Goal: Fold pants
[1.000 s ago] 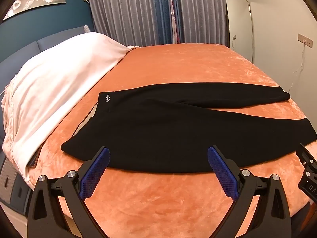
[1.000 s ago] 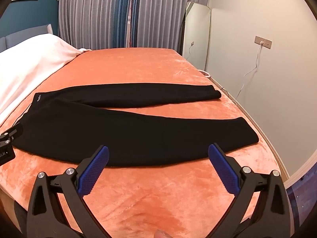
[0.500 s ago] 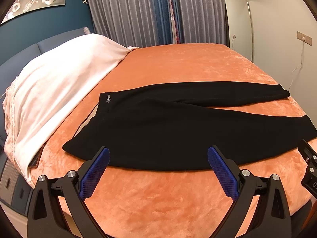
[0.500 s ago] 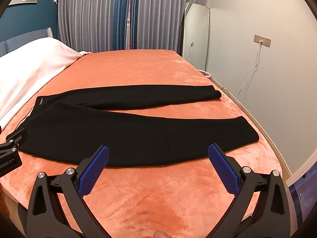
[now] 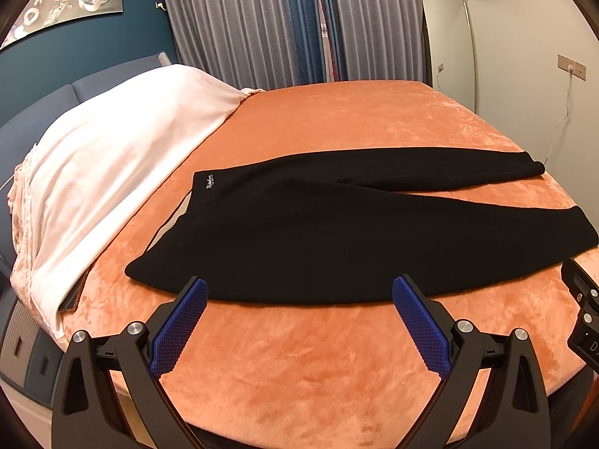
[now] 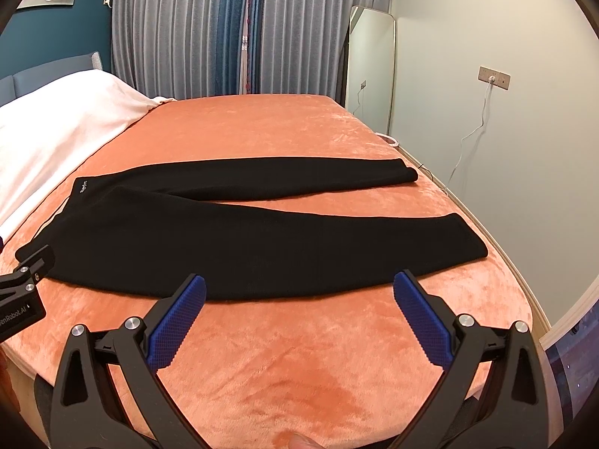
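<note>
Both my grippers have backed off slightly; the black pants [image 5: 337,232] look unmoved, flat on the orange bed [image 5: 337,119], long axis left to right, legs splayed. My left gripper [image 5: 299,318] faces the waistband end, my right gripper [image 6: 299,318] the cuffs. Both gape wide, empty, just short of the near edge.
</note>
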Demonstrator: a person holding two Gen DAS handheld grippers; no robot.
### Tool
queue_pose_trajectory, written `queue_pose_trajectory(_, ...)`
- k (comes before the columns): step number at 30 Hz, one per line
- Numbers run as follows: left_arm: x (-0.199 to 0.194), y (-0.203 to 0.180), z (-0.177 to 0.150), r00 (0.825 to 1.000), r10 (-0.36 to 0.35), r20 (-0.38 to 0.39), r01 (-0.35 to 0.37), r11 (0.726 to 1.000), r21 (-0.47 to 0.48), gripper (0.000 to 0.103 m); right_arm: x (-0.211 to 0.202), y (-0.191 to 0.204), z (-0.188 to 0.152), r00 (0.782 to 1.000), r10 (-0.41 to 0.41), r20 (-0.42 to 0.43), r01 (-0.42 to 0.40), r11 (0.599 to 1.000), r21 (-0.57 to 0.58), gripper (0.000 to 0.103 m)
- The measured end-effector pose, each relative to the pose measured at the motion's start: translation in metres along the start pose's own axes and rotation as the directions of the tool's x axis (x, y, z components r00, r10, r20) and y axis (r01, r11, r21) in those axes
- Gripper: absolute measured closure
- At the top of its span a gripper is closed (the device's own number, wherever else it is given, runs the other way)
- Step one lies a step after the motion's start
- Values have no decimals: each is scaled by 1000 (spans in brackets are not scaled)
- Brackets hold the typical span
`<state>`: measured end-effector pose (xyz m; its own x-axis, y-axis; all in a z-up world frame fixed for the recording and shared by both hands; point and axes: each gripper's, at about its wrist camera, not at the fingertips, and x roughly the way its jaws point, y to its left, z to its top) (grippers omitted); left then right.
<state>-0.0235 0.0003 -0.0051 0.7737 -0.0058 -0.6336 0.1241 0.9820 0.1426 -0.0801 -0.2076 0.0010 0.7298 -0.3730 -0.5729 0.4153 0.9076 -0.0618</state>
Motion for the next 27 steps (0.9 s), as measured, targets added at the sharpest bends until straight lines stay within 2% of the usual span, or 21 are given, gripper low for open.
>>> queue_pose_trajectory(15, -8, 8, -18, 1000, -1, 0, 1, 1000, 7, 6, -14, 18, -12, 1000, -2, 7, 2, 1000, -20, 5)
queue_pose_trajectory(27, -11, 12, -20, 1000, -3, 4, 3, 1000, 6, 5, -21, 21, -9, 1000, -3, 23, 3, 1000, -31, 5)
